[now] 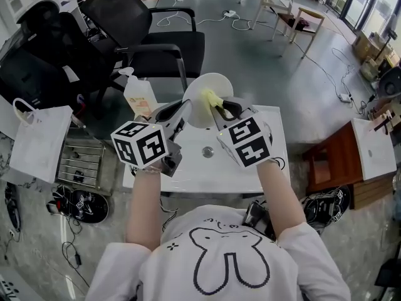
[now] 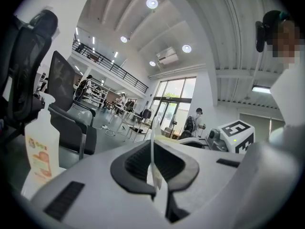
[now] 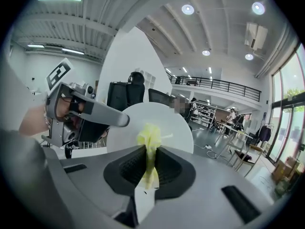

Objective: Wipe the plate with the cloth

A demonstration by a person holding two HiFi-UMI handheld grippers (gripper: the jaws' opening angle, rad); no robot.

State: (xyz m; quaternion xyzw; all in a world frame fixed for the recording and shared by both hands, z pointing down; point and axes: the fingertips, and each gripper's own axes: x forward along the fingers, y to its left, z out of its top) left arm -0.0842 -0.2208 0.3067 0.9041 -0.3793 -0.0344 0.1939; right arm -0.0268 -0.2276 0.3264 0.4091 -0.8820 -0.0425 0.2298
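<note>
Right gripper (image 3: pixel 150 152): jaws clamped on yellow cloth (image 3: pixel 149 136), pressed against plate (image 3: pixel 174 128) face.
Left gripper (image 2: pixel 153 170): jaws closed on plate rim, held upright above table (image 1: pixel 194 168).
Pump bottle (image 1: pixel 139 96): on table's left, contents unclear.
Hidden: plate's lower edge, behind grippers.

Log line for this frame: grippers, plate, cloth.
left gripper: shut on plate rim, plate upright | right gripper: shut on cloth | cloth at plate face

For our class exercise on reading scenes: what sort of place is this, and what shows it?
Probably an open-plan office or lab hall: black office chairs, loose cables across the floor, a railed mezzanine above.
</note>
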